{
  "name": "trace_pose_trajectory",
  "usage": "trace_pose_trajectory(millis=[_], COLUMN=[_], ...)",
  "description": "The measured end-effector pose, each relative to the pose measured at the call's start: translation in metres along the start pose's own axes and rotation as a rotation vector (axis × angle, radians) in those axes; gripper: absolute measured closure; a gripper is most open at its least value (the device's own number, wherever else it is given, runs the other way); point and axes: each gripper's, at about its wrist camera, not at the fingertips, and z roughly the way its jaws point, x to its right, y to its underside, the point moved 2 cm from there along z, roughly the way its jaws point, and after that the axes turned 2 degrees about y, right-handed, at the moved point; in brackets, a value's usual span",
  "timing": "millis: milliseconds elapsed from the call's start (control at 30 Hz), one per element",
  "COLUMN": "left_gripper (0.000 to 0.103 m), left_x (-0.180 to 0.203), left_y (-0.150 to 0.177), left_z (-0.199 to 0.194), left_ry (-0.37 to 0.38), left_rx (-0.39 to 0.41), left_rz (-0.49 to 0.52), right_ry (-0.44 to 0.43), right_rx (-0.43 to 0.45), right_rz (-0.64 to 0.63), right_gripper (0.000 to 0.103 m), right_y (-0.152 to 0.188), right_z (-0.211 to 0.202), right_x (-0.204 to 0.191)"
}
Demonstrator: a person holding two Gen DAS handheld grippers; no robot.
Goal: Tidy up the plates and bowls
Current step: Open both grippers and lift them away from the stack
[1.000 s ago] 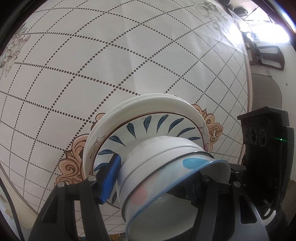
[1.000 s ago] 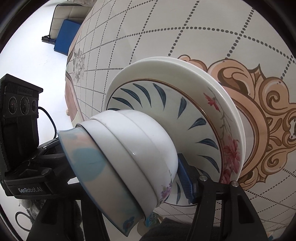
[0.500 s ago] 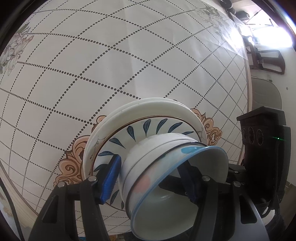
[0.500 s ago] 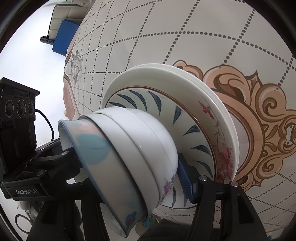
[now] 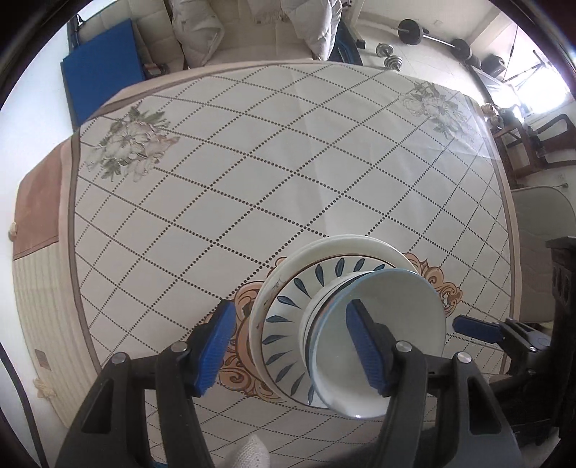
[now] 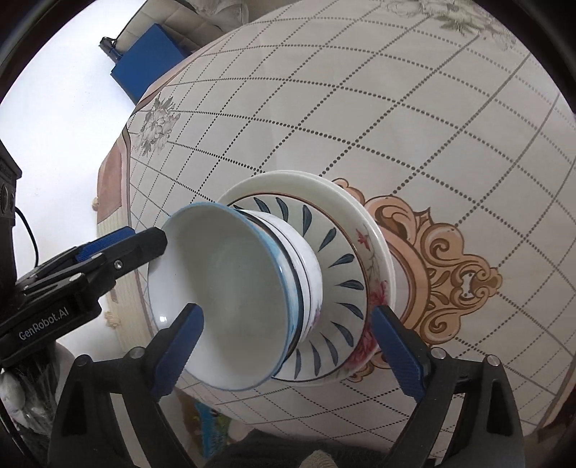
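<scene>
A stack stands on the patterned tablecloth (image 5: 252, 162). Its base is a white flowered plate (image 6: 288, 180) under a plate with blue leaf marks (image 5: 284, 324). White bowls (image 6: 306, 273) nest on that, topped by a blue-rimmed bowl (image 5: 378, 324) (image 6: 223, 288). My left gripper (image 5: 291, 306) hangs above the stack pointing down. Its jaws are opening and the pads touch nothing. My right gripper (image 6: 286, 309) hovers over the same stack. Its jaws are also opening wide, with the bowls seen between the fingers but clear of them. One of its fingers (image 5: 475, 329) shows at the right.
A sofa with cushions (image 5: 252, 28) and a blue mat (image 5: 100, 79) lie beyond the table's far edge. Dumbbells (image 5: 392, 57) rest on the floor at the back right. A chair (image 5: 540, 216) stands at the table's right side.
Both grippers have let go of the nested bowls and risen well above the stack, their jaws wider, the right most of all. The stack stays on the table.
</scene>
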Motion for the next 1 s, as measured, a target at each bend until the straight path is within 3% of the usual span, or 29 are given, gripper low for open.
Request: trace_pose_trajectory(millis=[200,367,600,1000], left_gripper=[0.015,0.014,0.009,0.008], left_x=[-0.002,0.006,0.026,0.076], left_y=[0.027,0.053,0.095,0.184], left_z=[-0.037,-0.071,-0.112,-0.181], left_ry=[-0.053,-0.098,-0.107,-0.129], left_rx=[0.125,0.220,0.307,0.452], left_rz=[-0.032,-0.051,-0.076,-0.148], right_ry=[0.203,0.276,0.348,0.360], right_rx=[0.156,0.261,0.372,0.561], right_rz=[-0.087,-0.091,-0.144,-0.242], right_gripper=[0.000,0.000,0.000,0.000], right_y=[0.033,0.062,0.109,0.201], right_z=[-0.050,-0.087,-0.134,-0.214], right_x=[-0.021,-0.031,-0.046,-0.056])
